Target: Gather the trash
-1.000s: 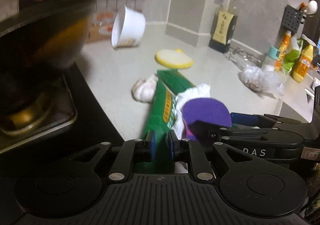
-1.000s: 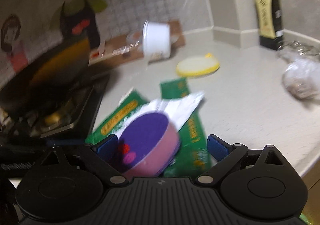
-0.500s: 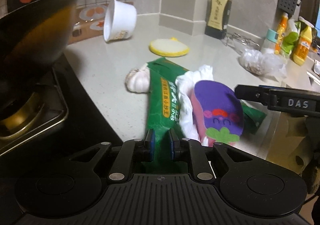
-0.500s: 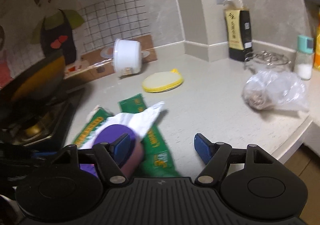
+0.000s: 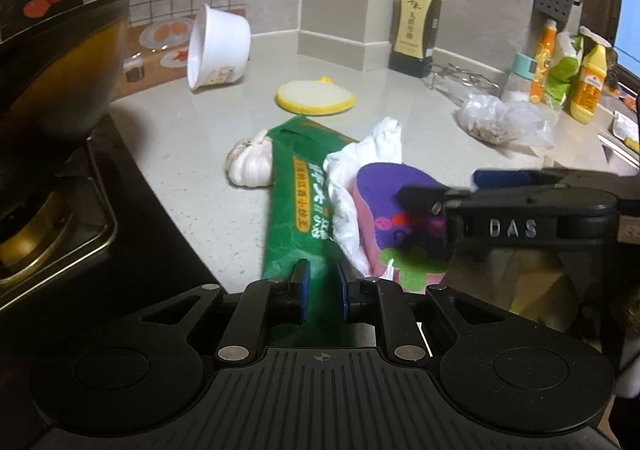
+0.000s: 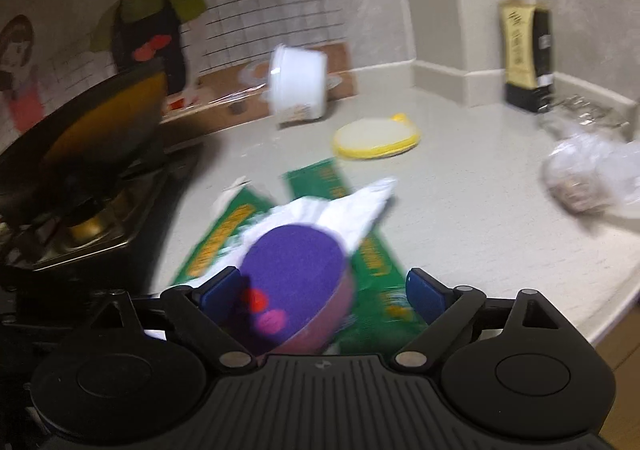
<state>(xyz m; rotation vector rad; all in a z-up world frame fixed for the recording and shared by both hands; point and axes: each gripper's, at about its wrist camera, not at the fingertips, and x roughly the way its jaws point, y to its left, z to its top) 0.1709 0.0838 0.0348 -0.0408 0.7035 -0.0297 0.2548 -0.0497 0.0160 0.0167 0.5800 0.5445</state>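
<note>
Left gripper pinches the near end of the green wrapper, whose long axis runs away across the counter; right gripper, jaws opening, straddles the purple sponge lying on it, nearer that hand.

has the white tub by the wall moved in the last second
No. In the left wrist view the tipped white tub lies in the same spot against the picture board behind it; only the camera shifted.
</note>
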